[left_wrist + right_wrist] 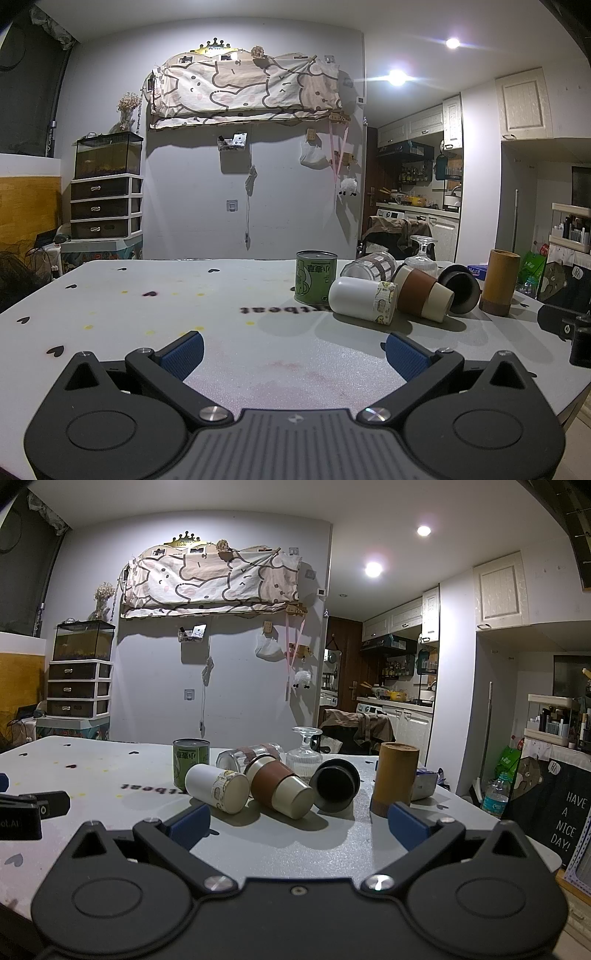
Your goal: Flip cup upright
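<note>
Both grippers hang low over the surface (pixel 280 853) with nothing between their blue pads: the right gripper (pixel 297 821) has its jaws spread wide, and so does the left gripper (pixel 293 349), which points at bare surface to the left of the cups.

The step in hand looks like the approach. Nearest the right gripper, just ahead and slightly left of its centre line, lies the brown-sleeved cup (pixel 281 785) on its side. Its long axis runs obliquely, one cream end toward the gripper and to the right, the other away to the left; whether the near face is base or mouth I cannot tell. Touching or nearly touching it on the left is the white cup (pixel 218 789), also on its side, its taped end facing the gripper. To the right lies the black cup (pixel 335 784), round end toward the camera.

To grasp the brown cup well, I would close across the sleeve, square to its axis, keeping the pads off its neighbours, then swing the mouth upward.

Farther back stand the green can (pixel 191 757), a toppled glass jar (pixel 248 757), an inverted stemmed glass (pixel 305 755) and a bamboo cylinder (pixel 395 777).
</note>
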The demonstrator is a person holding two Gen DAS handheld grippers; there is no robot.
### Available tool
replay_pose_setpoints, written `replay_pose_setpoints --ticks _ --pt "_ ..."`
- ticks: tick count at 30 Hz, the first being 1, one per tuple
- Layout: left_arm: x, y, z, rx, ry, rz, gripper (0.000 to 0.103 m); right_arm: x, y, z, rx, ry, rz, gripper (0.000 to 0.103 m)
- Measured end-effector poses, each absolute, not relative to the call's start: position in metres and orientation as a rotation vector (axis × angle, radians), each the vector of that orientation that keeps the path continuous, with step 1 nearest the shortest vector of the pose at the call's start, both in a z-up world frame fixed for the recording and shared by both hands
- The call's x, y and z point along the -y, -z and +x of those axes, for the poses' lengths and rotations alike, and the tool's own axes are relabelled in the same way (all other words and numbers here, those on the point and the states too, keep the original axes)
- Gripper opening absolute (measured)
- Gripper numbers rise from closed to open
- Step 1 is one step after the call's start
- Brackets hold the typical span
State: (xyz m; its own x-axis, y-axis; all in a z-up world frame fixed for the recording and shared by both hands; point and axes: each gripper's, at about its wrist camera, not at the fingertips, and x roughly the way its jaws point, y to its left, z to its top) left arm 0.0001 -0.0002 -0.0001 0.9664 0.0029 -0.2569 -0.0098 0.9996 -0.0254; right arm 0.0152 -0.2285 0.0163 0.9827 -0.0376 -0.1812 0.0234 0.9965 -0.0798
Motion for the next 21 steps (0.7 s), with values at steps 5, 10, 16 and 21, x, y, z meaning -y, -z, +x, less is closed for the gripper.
replay_pose_setpoints --ticks 5,10,16,21 --pt "0.0 0.0 0.0 -0.26 -0.006 -0.026 0.103 0.229 -0.017 0.015 -0.185 0.031 -0.078 0.103" --pt "0.0 0.0 0.0 -0.26 -0.007 -0.026 0.103 0.229 -0.018 0.014 -0.184 0.031 -0.077 0.103" --pt "0.0 0.0 0.0 -0.261 -0.006 -0.025 0.103 0.227 -0.019 0.014 -0.183 0.03 -0.072 0.103" --pt "0.0 0.0 0.0 -0.261 -0.004 -0.025 0.103 0.235 -0.026 0.022 -0.17 0.058 -0.065 0.103"
